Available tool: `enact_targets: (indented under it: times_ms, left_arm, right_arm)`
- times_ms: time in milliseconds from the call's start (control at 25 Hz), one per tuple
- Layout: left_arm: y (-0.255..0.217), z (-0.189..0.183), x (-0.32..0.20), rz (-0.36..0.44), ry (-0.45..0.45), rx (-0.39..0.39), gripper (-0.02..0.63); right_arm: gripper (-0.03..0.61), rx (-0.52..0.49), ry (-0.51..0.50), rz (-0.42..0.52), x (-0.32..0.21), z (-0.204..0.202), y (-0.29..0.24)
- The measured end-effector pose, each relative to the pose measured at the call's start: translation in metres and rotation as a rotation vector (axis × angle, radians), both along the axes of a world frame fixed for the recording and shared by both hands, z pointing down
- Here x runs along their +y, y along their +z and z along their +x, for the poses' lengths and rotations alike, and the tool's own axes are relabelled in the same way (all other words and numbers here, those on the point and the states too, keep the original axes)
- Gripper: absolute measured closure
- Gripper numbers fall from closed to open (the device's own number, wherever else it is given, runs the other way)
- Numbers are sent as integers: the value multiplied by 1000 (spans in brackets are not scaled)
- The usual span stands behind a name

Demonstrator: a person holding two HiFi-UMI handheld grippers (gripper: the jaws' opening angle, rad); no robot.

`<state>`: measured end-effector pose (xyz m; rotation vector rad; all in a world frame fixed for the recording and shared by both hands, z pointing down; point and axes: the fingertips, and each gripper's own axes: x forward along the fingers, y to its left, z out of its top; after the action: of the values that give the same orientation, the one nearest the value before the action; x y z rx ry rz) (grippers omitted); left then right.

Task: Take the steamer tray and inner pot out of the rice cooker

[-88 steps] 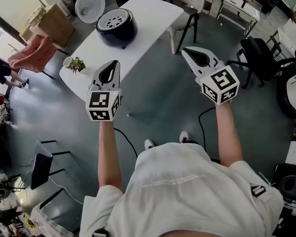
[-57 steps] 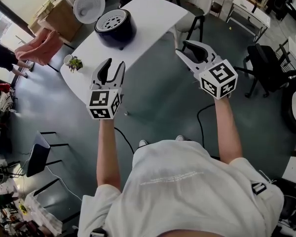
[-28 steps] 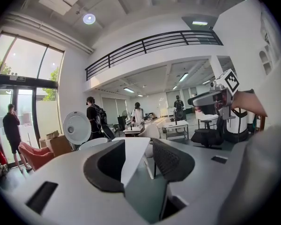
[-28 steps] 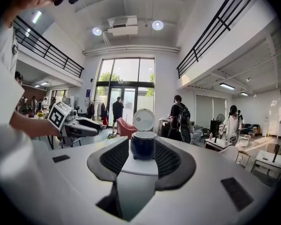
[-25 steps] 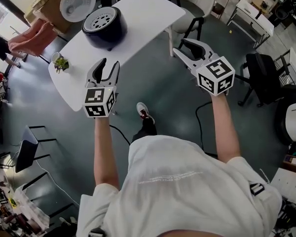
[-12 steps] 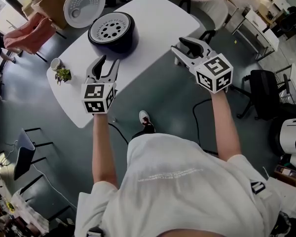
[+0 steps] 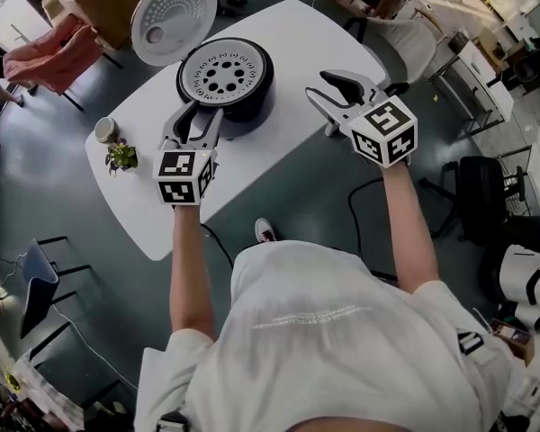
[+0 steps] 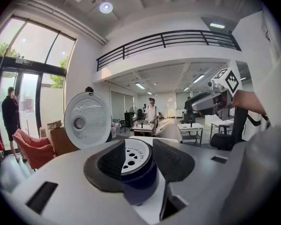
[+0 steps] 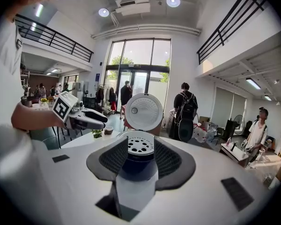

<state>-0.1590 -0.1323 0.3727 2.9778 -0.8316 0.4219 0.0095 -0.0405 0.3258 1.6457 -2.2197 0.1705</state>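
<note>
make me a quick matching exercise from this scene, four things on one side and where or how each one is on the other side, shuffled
Things
1 lid
2 steamer tray
3 small plant
4 left gripper

States
a on the table beside a cup
b swung open, standing up
c jaws apart, nothing between them
d seated in the top of the rice cooker

Pairs: 1-b, 2-d, 3-a, 4-c

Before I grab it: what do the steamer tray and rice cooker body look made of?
The steamer tray is a pale matte grey disc with punched round holes: probably thin metal, possibly plastic. The rice cooker body is dark navy and smooth with a slight sheen: likely moulded plastic or painted metal.
</note>
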Motion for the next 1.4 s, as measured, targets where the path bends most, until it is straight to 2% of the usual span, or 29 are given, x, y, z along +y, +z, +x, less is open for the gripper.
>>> enact_targets:
  times_ms: [480,720,1080,1400]
  left_arm:
    - [21,17,-47,-47,0,-7,414]
    - [28,32,-59,-61,-50,-20,414]
    - [39,44,-69,-112,-219,-40,414]
    - [49,26,-78,-154,-406,-75,414]
  right_arm:
    - [376,50,-97,-100,-60,-6,38]
    - [370,76,-197,-127,-82,8,54]
    - [359,138,-526,-170,-129,9,77]
    - [328,182,-947,-270,-127,-42,107]
